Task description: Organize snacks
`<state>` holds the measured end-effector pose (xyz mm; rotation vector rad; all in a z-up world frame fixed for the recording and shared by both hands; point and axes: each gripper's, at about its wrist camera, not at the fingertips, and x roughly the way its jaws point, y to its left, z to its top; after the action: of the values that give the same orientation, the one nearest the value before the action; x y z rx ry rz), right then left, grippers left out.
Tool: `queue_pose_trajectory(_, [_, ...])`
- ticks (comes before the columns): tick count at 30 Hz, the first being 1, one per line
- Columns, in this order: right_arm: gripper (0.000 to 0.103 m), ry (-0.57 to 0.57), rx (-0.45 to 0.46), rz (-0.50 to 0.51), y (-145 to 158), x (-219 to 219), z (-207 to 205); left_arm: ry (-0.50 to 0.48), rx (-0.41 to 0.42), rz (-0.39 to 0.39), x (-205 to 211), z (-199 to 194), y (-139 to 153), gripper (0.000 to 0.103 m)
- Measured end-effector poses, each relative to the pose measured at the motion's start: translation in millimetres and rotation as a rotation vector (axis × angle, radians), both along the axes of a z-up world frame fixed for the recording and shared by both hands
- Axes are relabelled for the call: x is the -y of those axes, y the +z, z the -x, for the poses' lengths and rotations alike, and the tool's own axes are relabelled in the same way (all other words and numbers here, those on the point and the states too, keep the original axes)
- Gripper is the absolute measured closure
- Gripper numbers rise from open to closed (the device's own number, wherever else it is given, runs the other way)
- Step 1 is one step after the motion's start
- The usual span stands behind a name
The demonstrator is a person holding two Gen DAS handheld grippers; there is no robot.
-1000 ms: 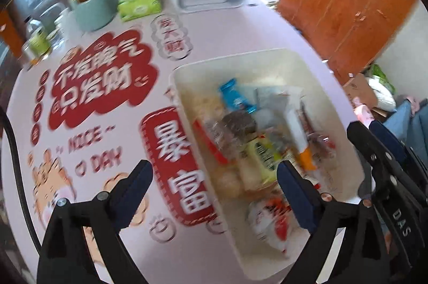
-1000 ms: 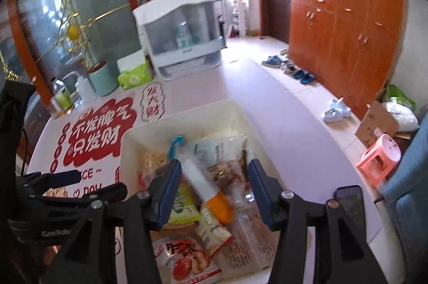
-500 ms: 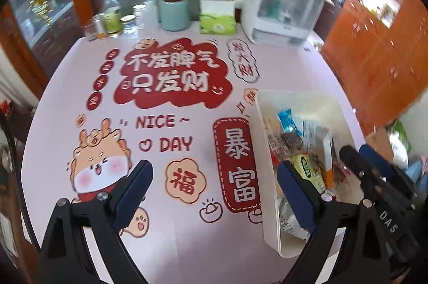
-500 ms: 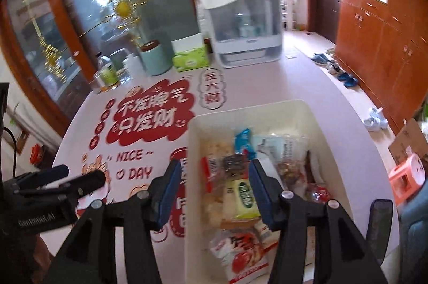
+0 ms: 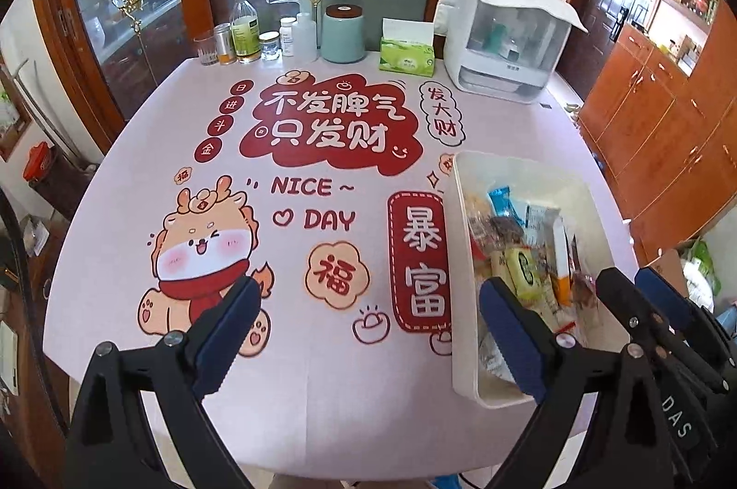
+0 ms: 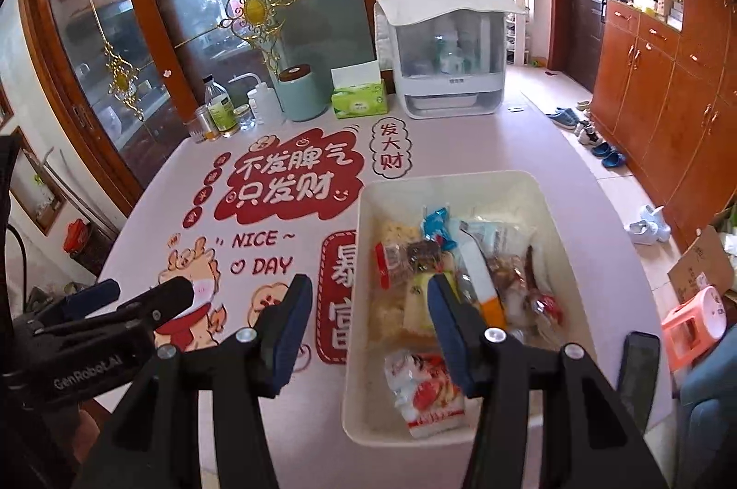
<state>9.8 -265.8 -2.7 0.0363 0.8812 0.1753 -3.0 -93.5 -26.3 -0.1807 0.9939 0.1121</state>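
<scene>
A big round table (image 5: 322, 387) with a pink cloth was seen, and red words and a cartoon animal were printed on it. At the far edge a white cabinet (image 6: 444, 55), a green tissue box (image 5: 407, 56), a blue-green jar (image 5: 343, 33) and some bottles (image 5: 244, 28) were lined up. On the right side of the table a white bin (image 6: 364, 304) was set, and the snacks (image 6: 460, 272) were all piled inside it, mixed together: a blue packet, a yellow one, a long white and orange one, and a red and white bag nearest the camera. No snack was seen lying out on the cloth.

The left gripper (image 5: 366, 332) was held wide open above the table, just left of the bin, with nothing between its fingers. The right gripper (image 6: 366, 332) was also held wide open and empty, over the near left wall of the bin.

Two stages could be fitted by this: snacks gathered into the bin and the job near its end, or a mixed pile waiting to be sorted. So no next move could be named for sure.
</scene>
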Motion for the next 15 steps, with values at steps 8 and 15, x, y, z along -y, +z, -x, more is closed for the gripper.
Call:
queue_pose_trajectory(8, [0.050, 0.010, -0.007, 0.001, 3, 0, 12, -0.004, -0.010, -0.058, 9, 16, 4, 0.008])
queue_pose_trajectory(15, [0.050, 0.043, -0.012, 0.045, -1, -12, 14, 0.041, 0.004, -0.064, 4, 28, 2, 0.008])
